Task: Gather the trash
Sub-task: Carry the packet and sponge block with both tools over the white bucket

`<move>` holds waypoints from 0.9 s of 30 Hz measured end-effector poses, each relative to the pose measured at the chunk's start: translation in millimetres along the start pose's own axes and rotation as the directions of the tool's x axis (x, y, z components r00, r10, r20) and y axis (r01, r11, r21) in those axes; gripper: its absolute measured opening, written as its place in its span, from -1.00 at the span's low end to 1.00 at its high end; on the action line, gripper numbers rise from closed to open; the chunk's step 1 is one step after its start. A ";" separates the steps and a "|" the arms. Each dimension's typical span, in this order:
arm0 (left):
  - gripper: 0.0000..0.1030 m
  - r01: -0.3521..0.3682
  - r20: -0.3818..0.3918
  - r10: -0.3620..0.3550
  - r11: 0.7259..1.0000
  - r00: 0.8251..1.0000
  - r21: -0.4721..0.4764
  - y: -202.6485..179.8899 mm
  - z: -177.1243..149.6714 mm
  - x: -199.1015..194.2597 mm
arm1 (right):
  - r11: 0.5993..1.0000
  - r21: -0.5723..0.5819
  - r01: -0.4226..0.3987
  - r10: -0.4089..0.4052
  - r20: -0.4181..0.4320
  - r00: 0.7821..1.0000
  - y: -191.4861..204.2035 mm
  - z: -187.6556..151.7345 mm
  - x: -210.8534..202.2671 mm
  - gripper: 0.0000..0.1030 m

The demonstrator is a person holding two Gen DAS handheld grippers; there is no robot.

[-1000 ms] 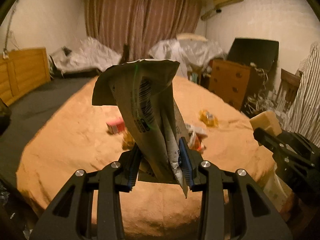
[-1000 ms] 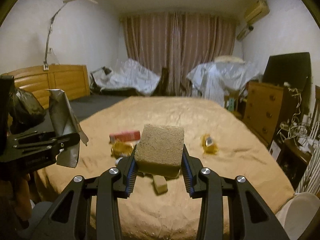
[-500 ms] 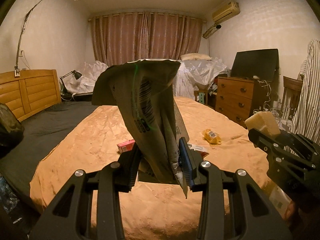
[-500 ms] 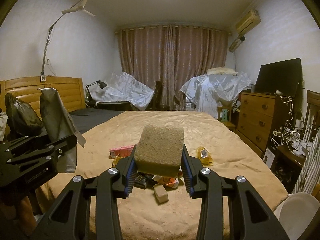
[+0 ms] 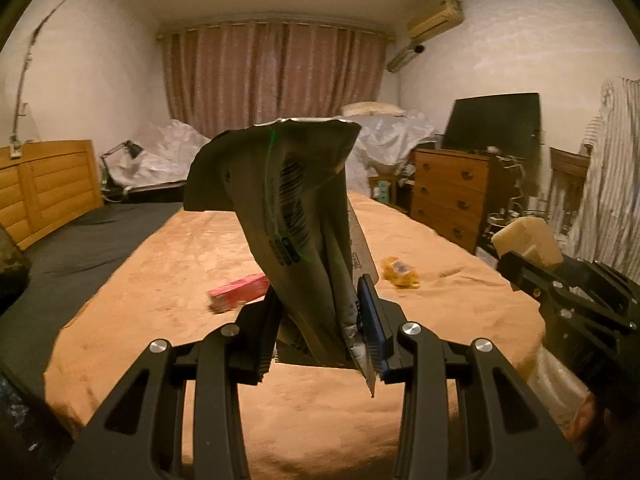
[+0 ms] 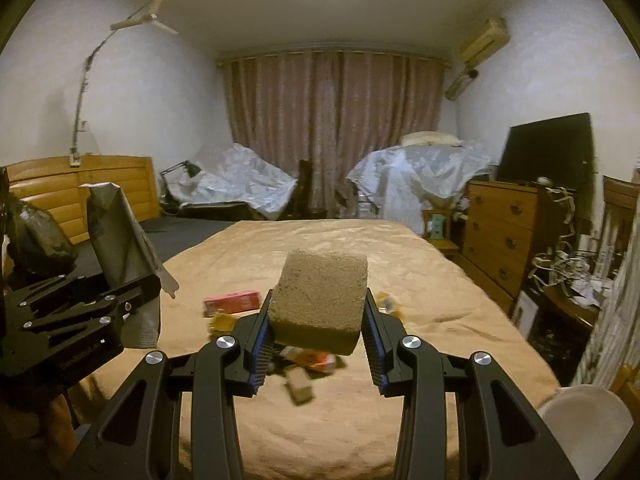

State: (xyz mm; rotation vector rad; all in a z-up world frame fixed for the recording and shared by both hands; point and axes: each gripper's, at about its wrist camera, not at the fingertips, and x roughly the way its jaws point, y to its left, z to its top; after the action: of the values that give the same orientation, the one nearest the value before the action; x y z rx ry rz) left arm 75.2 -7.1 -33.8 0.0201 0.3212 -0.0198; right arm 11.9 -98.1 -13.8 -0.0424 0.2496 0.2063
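Observation:
My left gripper (image 5: 320, 332) is shut on a crumpled grey foil wrapper (image 5: 292, 216) with a barcode, held upright above the near end of the bed; it also shows in the right wrist view (image 6: 116, 240). My right gripper (image 6: 316, 344) is shut on a tan sponge block (image 6: 320, 296), also seen at the right of the left wrist view (image 5: 528, 240). On the tan bedspread (image 6: 360, 420) lie a pink box (image 6: 232, 302), a yellow wrapper (image 5: 400, 272), a small tan block (image 6: 300, 390) and orange wrappers (image 6: 316, 358).
A dark bag (image 6: 36, 236) sits at the far left by the wooden headboard (image 6: 72, 196). A wooden dresser (image 6: 508, 232) with a dark TV (image 6: 548, 148) stands right of the bed. A white round object (image 6: 588, 420) is at lower right.
Both grippers have tilted up and drawn back from the bed, each still holding its item. More ceiling and curtain show now; the trash on the bed sits lower in view.

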 end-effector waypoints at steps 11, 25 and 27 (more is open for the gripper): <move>-0.29 0.282 -0.087 -0.276 0.958 0.957 0.060 -116.7 9.5 35.3 | 0.969 0.029 0.247 -0.245 -0.052 0.968 -143.9 -1.0 -64.2 -0.21; -0.27 0.614 -0.349 -0.547 0.782 0.761 0.112 -268.3 -17.7 77.4 | 0.896 0.113 0.428 -0.368 -0.347 0.863 -346.9 -60.0 -106.3 -0.21; -0.25 0.653 -0.397 -0.571 0.750 0.719 0.104 -281.4 -24.7 81.1 | 0.895 0.143 0.423 -0.339 -0.401 0.851 -370.1 -69.6 -105.8 -0.21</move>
State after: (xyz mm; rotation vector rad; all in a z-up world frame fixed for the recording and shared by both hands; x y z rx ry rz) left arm 138.0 -289.2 -87.5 0.1569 0.6672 -0.7406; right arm -28.2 -485.6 -48.8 0.0985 0.6319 -0.2380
